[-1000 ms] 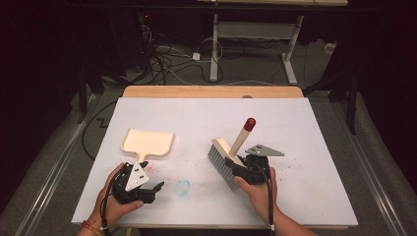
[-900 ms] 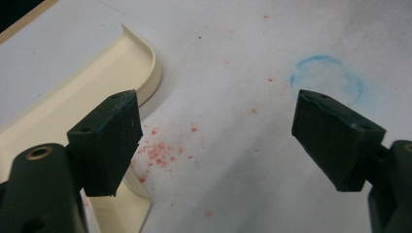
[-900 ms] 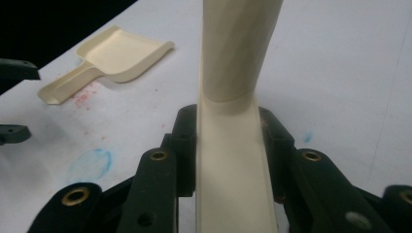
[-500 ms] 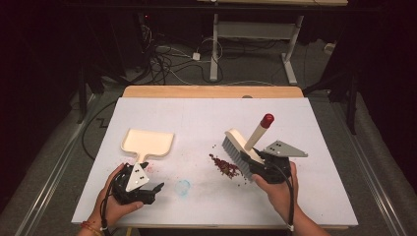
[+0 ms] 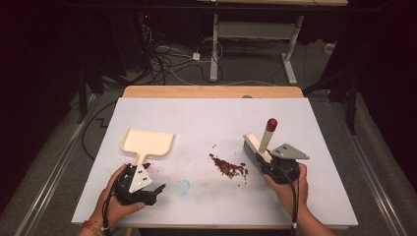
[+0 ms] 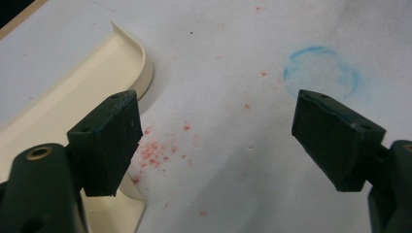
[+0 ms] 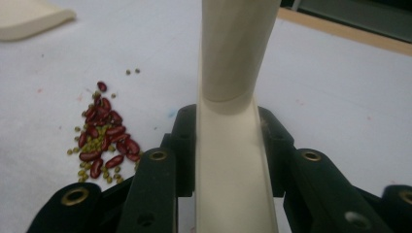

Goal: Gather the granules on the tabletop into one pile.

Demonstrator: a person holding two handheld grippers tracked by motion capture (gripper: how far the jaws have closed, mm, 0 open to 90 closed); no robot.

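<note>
Right claw (image 5: 269, 158) clamped on brush (image 5: 255, 147) handle, bristles just right of bean pile (image 5: 228, 167) for sweeping; left claw (image 5: 152, 189), jaws apart, waits below dustpan (image 5: 147, 143) on worktop (image 5: 206, 118).

The cream plastic hand brush with grey bristles and a red-tipped handle (image 5: 259, 145) stands tilted, its body clamped between the right gripper (image 5: 280, 169)'s jaws, the handle rising beyond them. The small pile of dark red and green beans (image 5: 228, 167) lies on the table just left of those jaws. The cream plastic dustpan (image 5: 146, 143) lies flat, its handle beside the left gripper (image 5: 140, 184)'s spread jaws.
</note>
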